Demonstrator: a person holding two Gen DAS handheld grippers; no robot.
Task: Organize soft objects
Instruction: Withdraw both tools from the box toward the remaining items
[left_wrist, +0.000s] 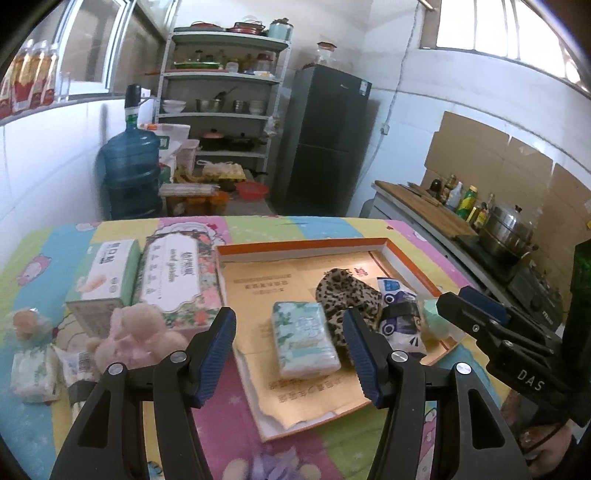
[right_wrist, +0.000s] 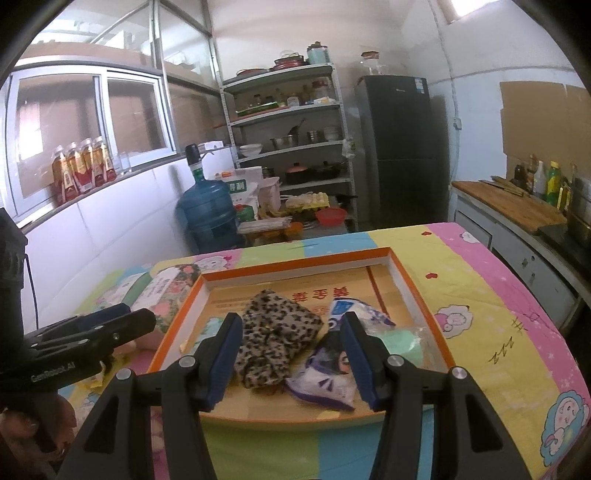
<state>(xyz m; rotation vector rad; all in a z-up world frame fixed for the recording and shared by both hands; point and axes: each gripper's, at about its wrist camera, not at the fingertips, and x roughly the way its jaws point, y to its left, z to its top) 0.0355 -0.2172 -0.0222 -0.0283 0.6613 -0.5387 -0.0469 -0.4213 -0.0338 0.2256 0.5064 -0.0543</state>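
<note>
An orange-rimmed shallow tray lies on the table. In it are a mint tissue pack, a leopard-print cloth, a blue-and-white printed packet and a pale green roll. My left gripper hovers open over the tray's near left part, with the tissue pack lying below its jaws. My right gripper hovers open over the near right part, above the cloth and packet. Neither holds anything.
Left of the tray stand two tissue boxes, with a pink plush toy, a small tissue pack and a wrapped peach toy in front. A counter with a steel pot runs along the right. Shelves and a fridge stand behind.
</note>
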